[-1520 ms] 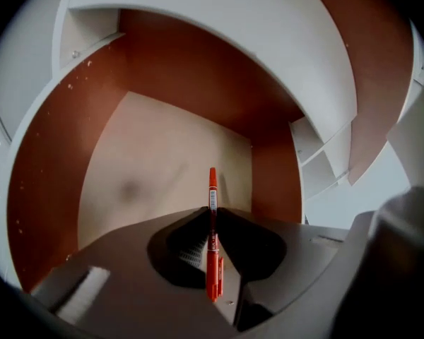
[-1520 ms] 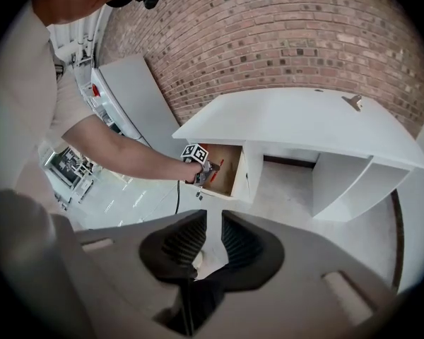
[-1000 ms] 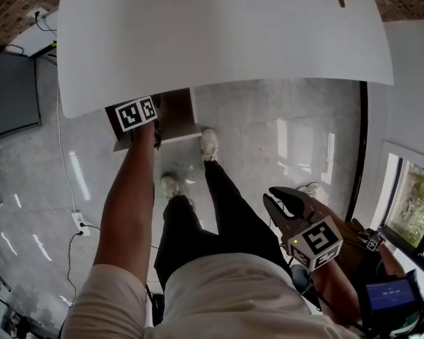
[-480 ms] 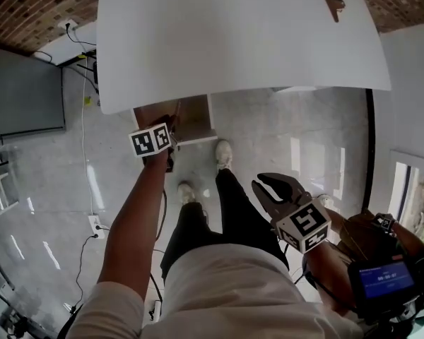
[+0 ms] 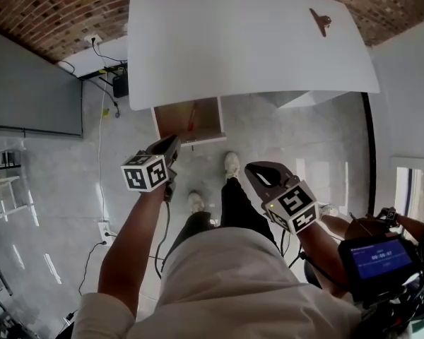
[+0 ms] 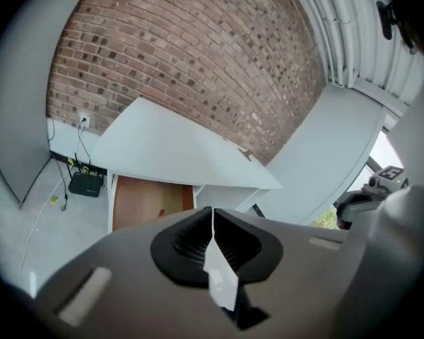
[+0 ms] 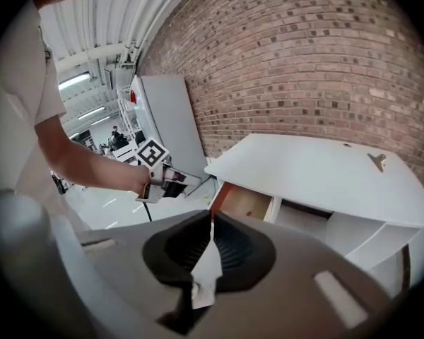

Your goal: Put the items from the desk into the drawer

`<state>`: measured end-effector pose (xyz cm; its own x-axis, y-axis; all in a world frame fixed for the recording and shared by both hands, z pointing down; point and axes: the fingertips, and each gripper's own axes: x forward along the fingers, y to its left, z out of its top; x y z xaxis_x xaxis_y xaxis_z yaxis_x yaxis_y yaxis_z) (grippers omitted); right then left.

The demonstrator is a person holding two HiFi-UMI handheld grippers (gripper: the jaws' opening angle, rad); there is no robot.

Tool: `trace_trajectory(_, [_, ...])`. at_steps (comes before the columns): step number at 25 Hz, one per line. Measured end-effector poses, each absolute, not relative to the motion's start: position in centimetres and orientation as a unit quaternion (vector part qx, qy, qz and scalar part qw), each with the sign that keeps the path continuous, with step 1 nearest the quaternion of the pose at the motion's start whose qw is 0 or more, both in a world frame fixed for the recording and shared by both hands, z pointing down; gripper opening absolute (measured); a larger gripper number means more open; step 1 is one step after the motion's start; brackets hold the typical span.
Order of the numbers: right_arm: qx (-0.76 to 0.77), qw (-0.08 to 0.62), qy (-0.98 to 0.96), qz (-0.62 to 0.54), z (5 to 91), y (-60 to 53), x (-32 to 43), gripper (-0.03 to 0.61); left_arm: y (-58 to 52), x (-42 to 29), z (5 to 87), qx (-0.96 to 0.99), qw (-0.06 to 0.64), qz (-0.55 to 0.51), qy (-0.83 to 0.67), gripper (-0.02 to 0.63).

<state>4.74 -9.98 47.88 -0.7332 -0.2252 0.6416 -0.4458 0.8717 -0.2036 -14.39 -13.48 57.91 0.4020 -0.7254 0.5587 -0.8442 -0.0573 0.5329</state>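
Holding both tools clenched, jaws pressed together with nothing between them: the left hand-held gripper (image 5: pixel 171 145) just in front of the open drawer (image 5: pixel 187 121), the right hand-held gripper (image 5: pixel 256 173) lower and over the floor (image 5: pixel 304 140), both well short of the surface (image 5: pixel 233 48). Noting what looks like a small brown clip (image 5: pixel 321 21) lying near the far right corner of the surface, well apart from either tool, and a red thing (image 5: pixel 192 116) lying in the drawer already. Risking a shove instead of a grasp by arriving at the clip with jaws not yet parted, probably sending so small and flat a piece skating over the smooth top or off the far edge. Risking a poor pinch too, by coming down steeply on something lying flat and catching only its tip. Facing a long carry from that corner back to the drawer on the other side, so possibly dropping a loosely held clip onto the floor on the way. Risking a knock against the drawer front, standing out under the near edge, by reaching forward without lifting clear of it.
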Motion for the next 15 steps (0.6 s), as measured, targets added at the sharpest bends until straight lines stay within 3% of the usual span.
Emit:
trace_trajectory(8, [0.19, 0.304, -0.925, 0.13, 43.1, -3.1, 2.1, 0.003, -2.4, -12.9, 44.8, 0.795, 0.345, 0.065, -0.494, 0.006])
trace_trajectory(15, [0.18, 0.293, -0.932, 0.113, 42.3, -2.1, 1.5, 0.003, 3.3, -8.9, 39.9, 0.839, 0.301, 0.091, -0.444, 0.008])
